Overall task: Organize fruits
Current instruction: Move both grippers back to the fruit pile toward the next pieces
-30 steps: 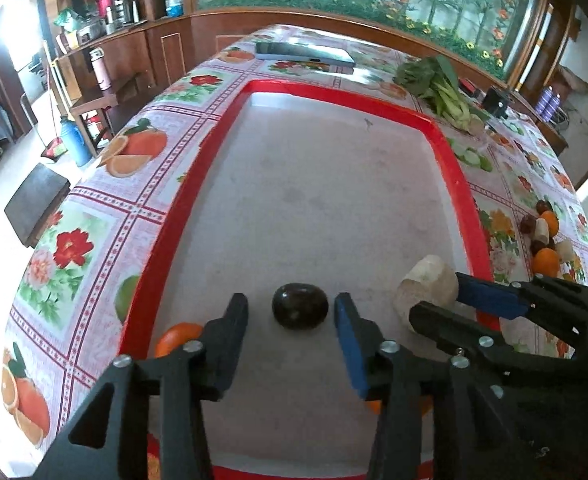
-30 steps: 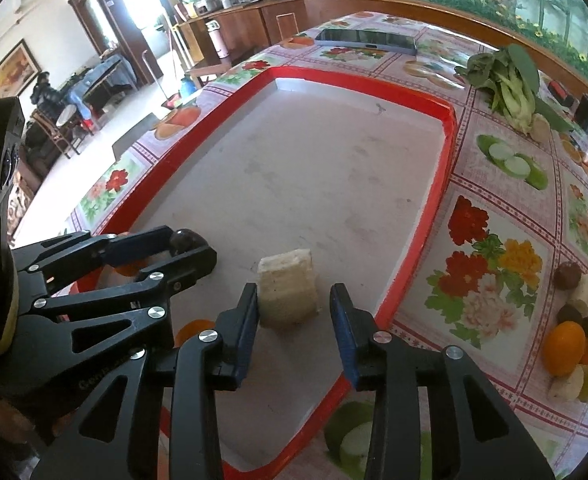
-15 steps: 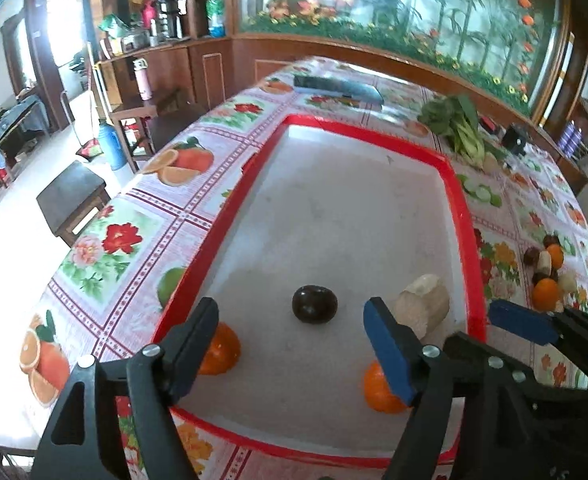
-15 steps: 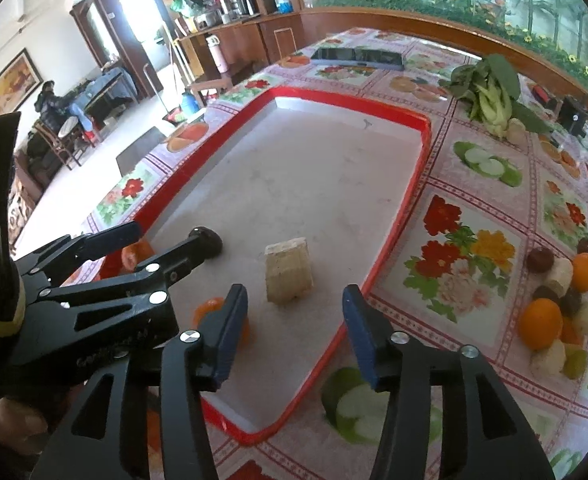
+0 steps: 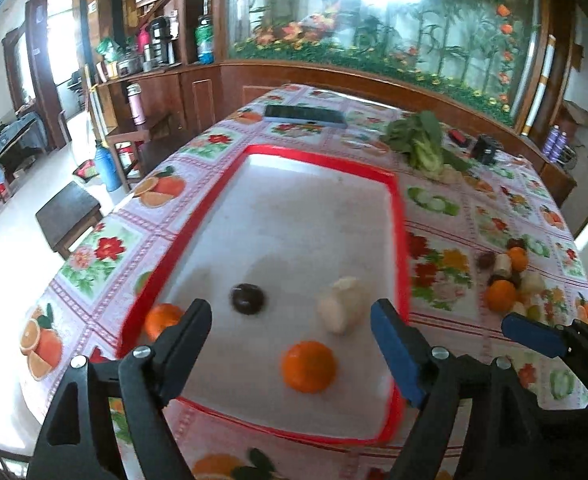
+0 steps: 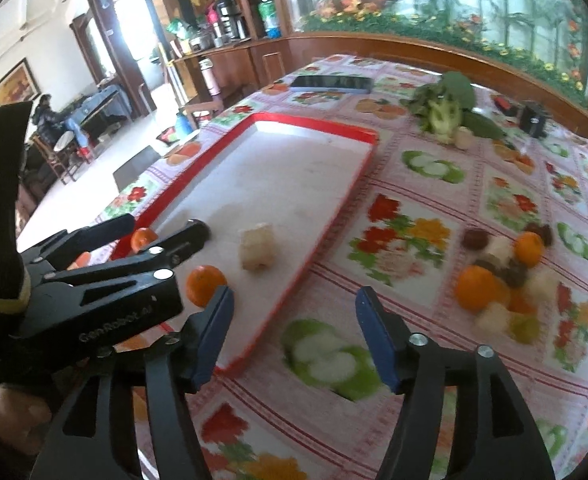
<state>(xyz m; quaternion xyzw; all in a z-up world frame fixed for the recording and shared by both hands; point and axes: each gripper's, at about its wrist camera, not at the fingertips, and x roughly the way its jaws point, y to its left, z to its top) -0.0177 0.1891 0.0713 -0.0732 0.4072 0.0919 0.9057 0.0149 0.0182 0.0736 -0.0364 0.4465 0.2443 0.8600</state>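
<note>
While both pairs of jaws are opening with nothing between them, the left gripper [image 5: 290, 336] and right gripper [image 6: 294, 328] hang above the near end of the red-rimmed tray [image 5: 214, 196]. On the tray lie a dark fruit [image 5: 248, 299], a pale chunk [image 5: 341, 310] and two oranges [image 5: 309, 366]. More fruit sits in a heap [image 6: 501, 272] on the tablecloth [image 6: 413, 208], well right of the tray.
</note>
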